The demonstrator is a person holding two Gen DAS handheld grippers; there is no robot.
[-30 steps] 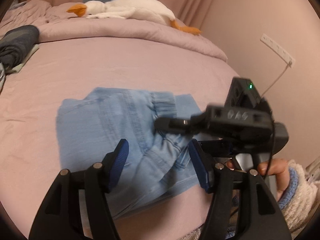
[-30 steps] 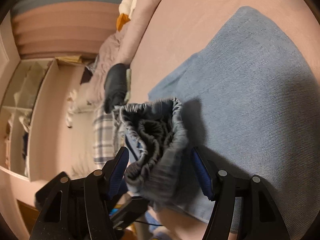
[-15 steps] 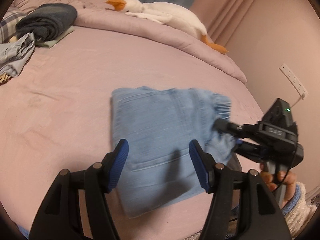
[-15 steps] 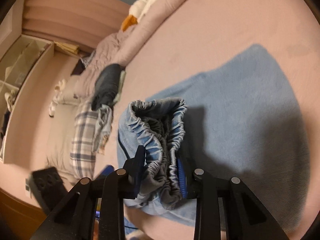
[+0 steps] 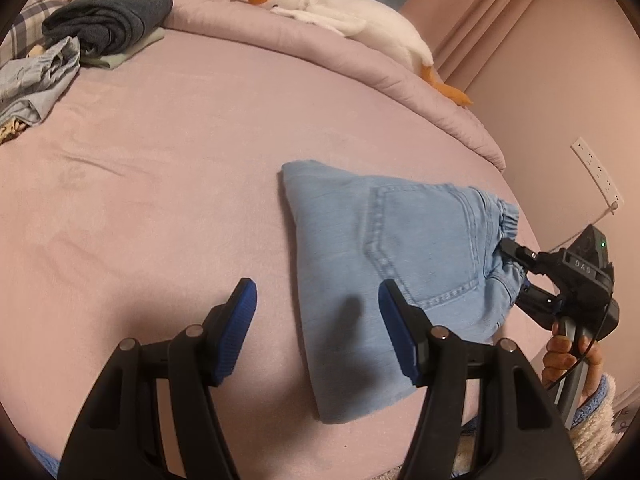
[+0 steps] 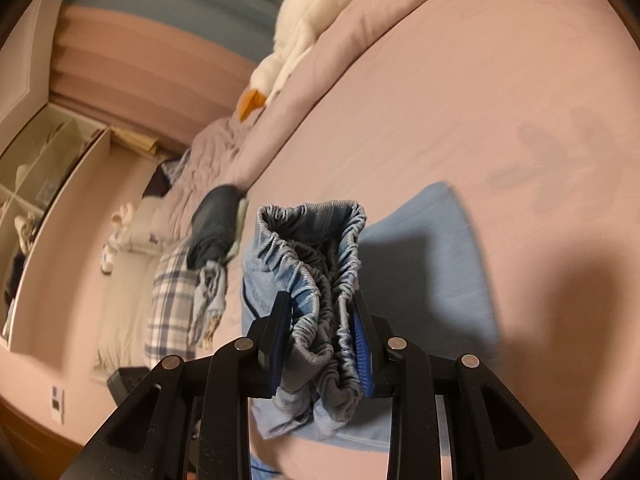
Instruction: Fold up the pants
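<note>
A: Entry. Where are the pants (image 5: 400,264)?

B: On the pink bed (image 5: 168,168), near its right edge, already folded down to a compact denim packet, back pocket facing up. The elastic waistband (image 6: 316,280) end is raised off the bed.

A: Gripper states?

B: Right gripper (image 6: 322,332) is clenched on the bunched waistband, several gathered layers pinched between the blue pads. Left gripper (image 5: 316,332) is released, jaws wide apart, hovering above the near-left part of the packet and touching nothing.

A: Step in hand?

B: Judgement: late stage, either one last fold or shifting the finished packet by its waistband end.

A: Next move requires?

B: Probably keeping all waistband layers pinched while laying that end down flat, with the left gripper free to steady the fold edge. A one-sided grip may let the lower layers slide open.
</note>
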